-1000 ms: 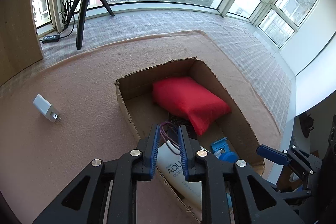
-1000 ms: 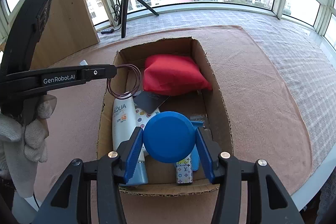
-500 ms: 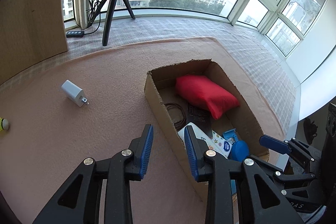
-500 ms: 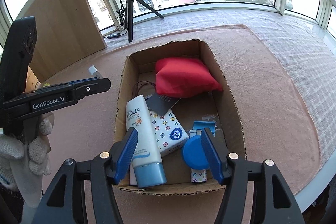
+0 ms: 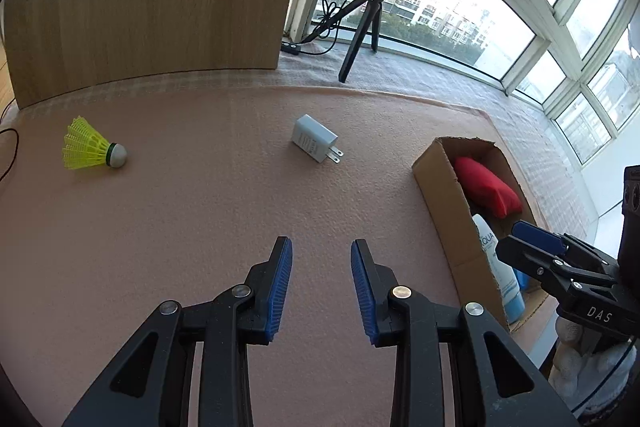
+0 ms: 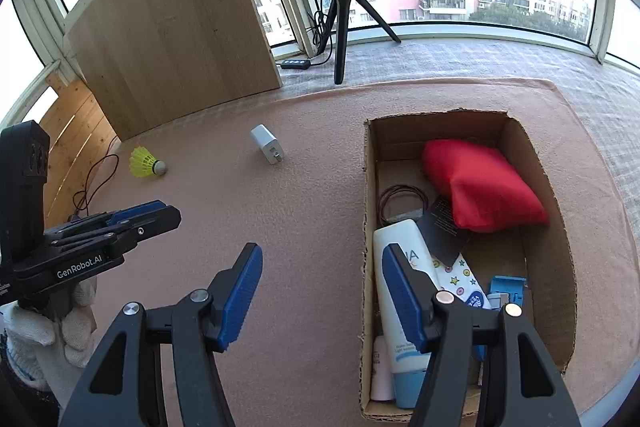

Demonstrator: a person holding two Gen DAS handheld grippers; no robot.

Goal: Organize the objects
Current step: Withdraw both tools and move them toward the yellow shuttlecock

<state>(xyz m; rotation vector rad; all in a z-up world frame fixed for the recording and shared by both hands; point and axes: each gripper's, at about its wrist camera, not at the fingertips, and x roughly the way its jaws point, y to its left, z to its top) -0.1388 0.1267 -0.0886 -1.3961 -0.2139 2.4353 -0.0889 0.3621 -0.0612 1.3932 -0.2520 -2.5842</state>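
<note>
Open brown cardboard box (image 6: 556, 227) sits right of centre in the right wrist view, on the pink felt mat (image 6: 304, 211). Inside: red fabric pouch (image 6: 480, 183) at the far end, coil of thin dark wire (image 6: 402, 201) at the left wall, black card tag (image 6: 444, 227) partly under the pouch, white sunscreen tube with blue cap (image 6: 400, 311) along the left wall, white sticker-print packet (image 6: 460, 279), small blue plastic part (image 6: 506, 287) near the right wall.

Outside the box on the mat: white wall charger with prongs (image 5: 316, 139), upper centre of the left wrist view; yellow shuttlecock with white cork tip (image 5: 92, 151) on its side at far left, well apart from the charger.

Left gripper (image 5: 320, 283): jaws moderately apart, nothing between them, over bare mat, lower centre. Right gripper (image 6: 320, 291): jaws wide, empty, straddling the box's left wall, lower centre.

Background: ring light on black tripod (image 6: 340, 27) by the window, upright wooden panel (image 6: 172, 19) at upper left.
</note>
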